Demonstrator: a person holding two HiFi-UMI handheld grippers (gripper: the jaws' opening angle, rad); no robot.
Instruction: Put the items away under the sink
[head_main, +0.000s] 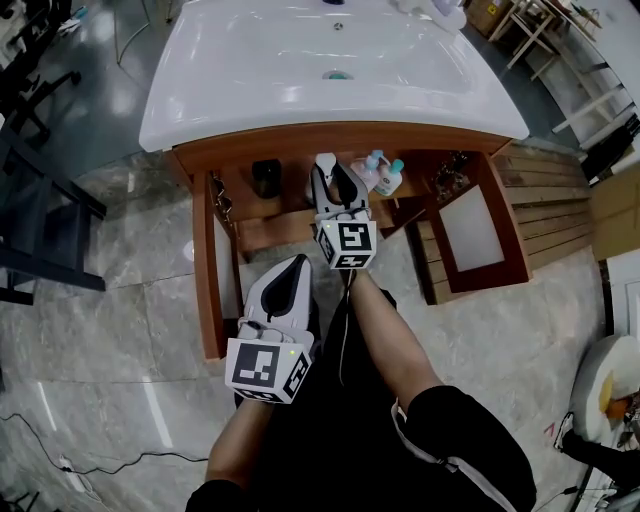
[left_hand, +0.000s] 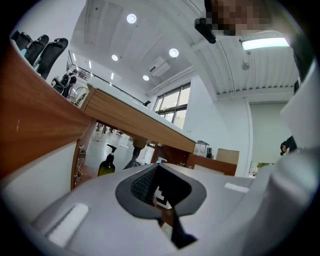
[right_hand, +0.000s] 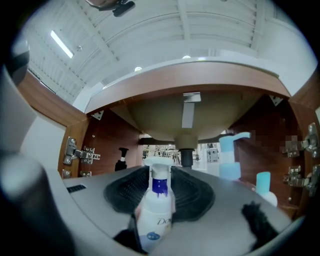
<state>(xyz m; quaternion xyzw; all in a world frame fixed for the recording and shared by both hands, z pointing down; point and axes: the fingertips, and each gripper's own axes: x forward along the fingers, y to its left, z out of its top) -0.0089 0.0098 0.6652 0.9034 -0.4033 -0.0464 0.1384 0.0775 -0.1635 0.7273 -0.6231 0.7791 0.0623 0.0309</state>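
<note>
Black shorts (head_main: 470, 440) and a bare leg (head_main: 395, 340) fill the bottom of the head view, where the person crouches on the grey marble floor (head_main: 120, 300). Just ahead of them is the left hand-held gripper (head_main: 296, 263), with its marker cube (head_main: 265, 368) nearest the camera. It is held level and short of the cabinet. In its own view the jaws leave only a narrow gap and nothing is between them; the other gripper's markers show through the slit.

Further forward, the right hand-held gripper (head_main: 336, 170) reaches into the open front of the cabinet (head_main: 300, 140) under the sink (head_main: 330, 60). Its jaws are spread, and a white pump bottle (right_hand: 155, 215) with a blue neck stands upright between them. The ribbed pads flank the bottle on both sides and do not visibly press on it. Whether its base rests on the cabinet floor cannot be made out.

Both cabinet doors are swung wide, the left door (head_main: 207, 270) seen edge-on and the right door (head_main: 470, 232) showing its pale inner panel. Inside, to the left and well apart from the gripper, stands a dark pump bottle (head_main: 266, 178). To the right, close together, are two blue-capped bottles (head_main: 385, 175). Behind the white bottle, at the middle of the cabinet, the drain pipe (right_hand: 186, 155) hangs from the underside of the basin. Above it all, the white sink spans the top of the head view.
</note>
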